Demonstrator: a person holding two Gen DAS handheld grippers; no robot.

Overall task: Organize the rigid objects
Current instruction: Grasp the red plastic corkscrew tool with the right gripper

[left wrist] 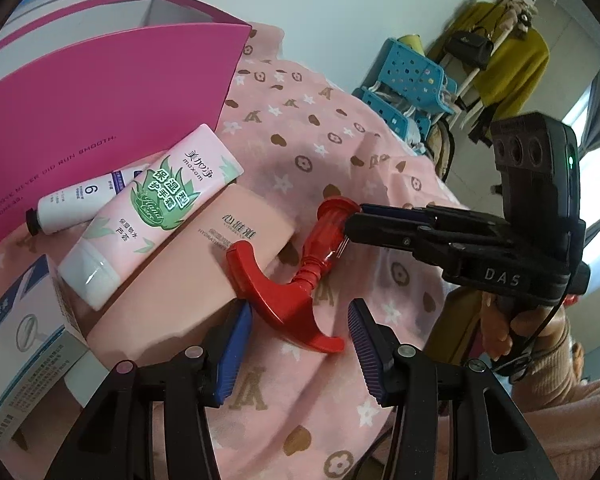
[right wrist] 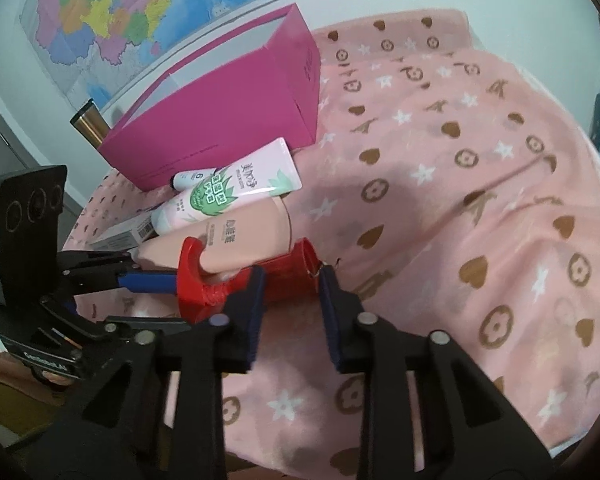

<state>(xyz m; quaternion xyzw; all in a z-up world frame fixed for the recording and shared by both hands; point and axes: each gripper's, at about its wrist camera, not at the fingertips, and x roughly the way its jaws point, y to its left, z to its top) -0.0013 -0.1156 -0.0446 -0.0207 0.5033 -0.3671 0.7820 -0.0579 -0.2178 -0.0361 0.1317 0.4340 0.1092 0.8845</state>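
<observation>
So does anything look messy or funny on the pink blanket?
A bit messy. The tubes lie piled crisscross beside the pink box instead of inside it. The red toy hammer lies on its side against them, its handle between the right gripper fingers. Nothing looks spilled or broken.

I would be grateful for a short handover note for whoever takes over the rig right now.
Right gripper: jaws shut on the handle of the red plastic toy hammer, which lies on the pink patterned cloth.
Left gripper: jaws open, straddling the hammer's head.
Pink, peach and small white cosmetic tubes lie piled beside the open magenta cardboard box.
Done: hammer grasped, not lifted; the box's inside is hidden.
Left: probably move the hammer, then the tubes.
</observation>
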